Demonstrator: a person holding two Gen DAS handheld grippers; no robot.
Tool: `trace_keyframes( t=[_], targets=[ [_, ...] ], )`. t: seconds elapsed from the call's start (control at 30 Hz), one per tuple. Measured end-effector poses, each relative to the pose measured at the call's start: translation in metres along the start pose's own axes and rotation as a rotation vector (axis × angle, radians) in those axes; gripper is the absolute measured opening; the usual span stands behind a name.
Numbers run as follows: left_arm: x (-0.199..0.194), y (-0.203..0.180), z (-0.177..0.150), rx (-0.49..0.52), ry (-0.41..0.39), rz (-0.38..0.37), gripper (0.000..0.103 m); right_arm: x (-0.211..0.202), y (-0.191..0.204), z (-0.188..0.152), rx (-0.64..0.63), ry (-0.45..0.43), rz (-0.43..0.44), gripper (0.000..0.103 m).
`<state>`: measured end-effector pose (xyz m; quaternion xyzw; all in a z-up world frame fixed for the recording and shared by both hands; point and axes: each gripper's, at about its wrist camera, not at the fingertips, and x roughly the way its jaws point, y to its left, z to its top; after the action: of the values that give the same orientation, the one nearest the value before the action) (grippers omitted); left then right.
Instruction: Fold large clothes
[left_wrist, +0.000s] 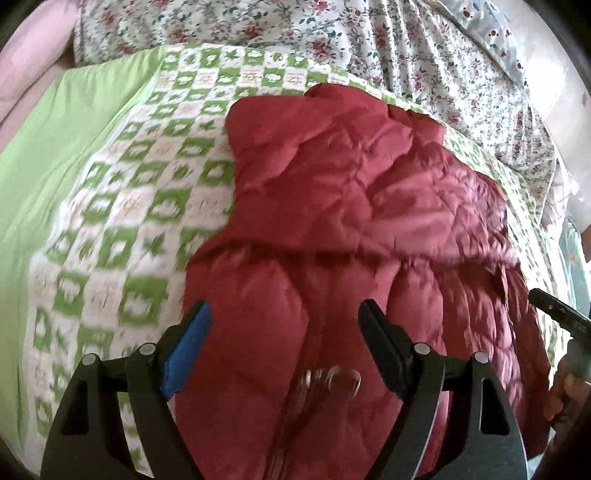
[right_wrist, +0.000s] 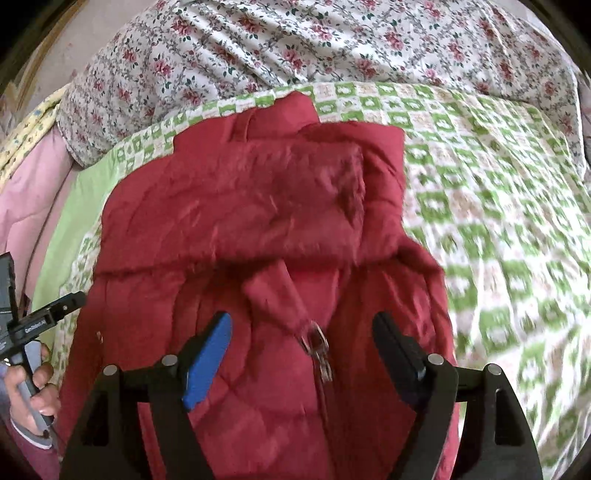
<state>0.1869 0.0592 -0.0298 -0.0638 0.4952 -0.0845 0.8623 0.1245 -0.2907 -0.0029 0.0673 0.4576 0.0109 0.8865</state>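
Note:
A red quilted puffer jacket (left_wrist: 351, 206) lies on a bed, with sleeves folded across its body; it also shows in the right wrist view (right_wrist: 266, 206). Its metal zipper pull (right_wrist: 317, 350) lies on the near part, and shows blurred in the left wrist view (left_wrist: 332, 378). My left gripper (left_wrist: 284, 317) is open and empty, above the jacket's near part. My right gripper (right_wrist: 303, 328) is open and empty, above the zipper. The other gripper's tip (left_wrist: 557, 314) shows at the right edge, and in the right wrist view (right_wrist: 44, 317) at the left with a hand.
The jacket rests on a green-and-white checked sheet (left_wrist: 129, 221), also in the right wrist view (right_wrist: 498, 221). A floral quilt (right_wrist: 295, 44) is bunched at the far side (left_wrist: 406, 55). Pink bedding (right_wrist: 29, 206) lies at the left.

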Motion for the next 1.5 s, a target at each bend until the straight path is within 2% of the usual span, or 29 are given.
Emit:
trace_keyframes(
  t=[0.27,0.77,1.0,1.5],
  targets=[
    [-0.024,-0.004,-0.032,0.046,0.007,0.024,0.082,-0.018,-0.008,-0.027,0.022,0.025,0.008,0.08],
    [-0.061,0.012,-0.089,0.054,0.011,0.053,0.082,-0.075,-0.035,-0.086,-0.009,0.049,-0.106,0.081],
    [-0.073,0.017,-0.107,0.046,0.015,0.062,0.082,-0.092,-0.041,-0.109,-0.011,0.073,-0.123,0.081],
    [-0.089,0.033,-0.134,0.027,0.041,0.073,0.082,-0.111,-0.052,-0.137,0.023,0.098,-0.077,0.081]
  ],
)
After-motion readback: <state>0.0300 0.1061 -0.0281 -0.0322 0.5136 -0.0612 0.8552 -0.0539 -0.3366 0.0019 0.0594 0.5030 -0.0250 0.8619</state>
